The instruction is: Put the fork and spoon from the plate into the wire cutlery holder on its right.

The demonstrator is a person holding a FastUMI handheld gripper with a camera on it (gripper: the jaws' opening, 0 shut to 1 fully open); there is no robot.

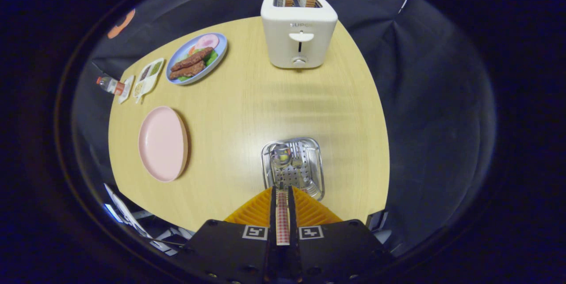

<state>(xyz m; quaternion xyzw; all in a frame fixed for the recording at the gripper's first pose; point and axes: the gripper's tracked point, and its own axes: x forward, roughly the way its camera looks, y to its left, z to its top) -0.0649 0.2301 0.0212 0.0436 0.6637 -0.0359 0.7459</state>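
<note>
My gripper (281, 193) is shut on a thin handle with a checked pattern, held upright between the two fingers. In line with that handle, a spoon bowl (281, 155) shows down inside the wire cutlery holder (315, 173), a shiny perforated metal basket just ahead of the fingertips. This looks like the spoon, held with its bowl end in the holder. More bright metal lies in the holder's near right corner; I cannot tell whether it is the fork. The pink plate (162, 143) lies to the left of the holder with nothing on it.
A white toaster (299, 32) with two bread slices stands at the table's far side. Far left are a blue plate of food (196, 58), a small divided dish (149, 76) and a bottle (109, 85). An orange ribbed piece (311, 211) lies under the fingers at the near table edge.
</note>
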